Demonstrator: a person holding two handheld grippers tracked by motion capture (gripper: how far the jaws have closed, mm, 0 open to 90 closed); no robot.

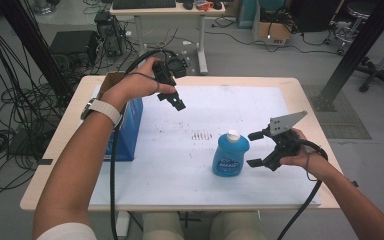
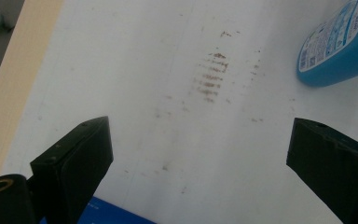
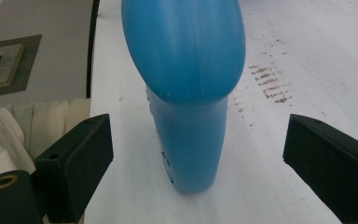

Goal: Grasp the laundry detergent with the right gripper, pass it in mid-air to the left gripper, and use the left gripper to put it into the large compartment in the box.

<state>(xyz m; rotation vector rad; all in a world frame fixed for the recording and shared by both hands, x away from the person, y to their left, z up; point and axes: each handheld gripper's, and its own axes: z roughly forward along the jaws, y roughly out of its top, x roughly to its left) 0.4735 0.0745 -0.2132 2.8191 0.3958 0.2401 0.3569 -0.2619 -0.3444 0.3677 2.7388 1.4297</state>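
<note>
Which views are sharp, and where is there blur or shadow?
High view: even light, sharp enough, faint shadow beside the blue bottle. Left gripper view: white mat in focus, jaws soft. Right gripper view: the bottle close and slightly soft.

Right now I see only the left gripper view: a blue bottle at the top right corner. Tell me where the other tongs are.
Observer: The right tongs sit beside the blue bottle, open, not touching it.
Operator: Say whether the bottle is upright.
Observer: Upright on the white mat, white cap on top.
Operator: Report what's by my left arm.
Observer: A blue box stands at the mat's left edge, under your forearm.
</note>
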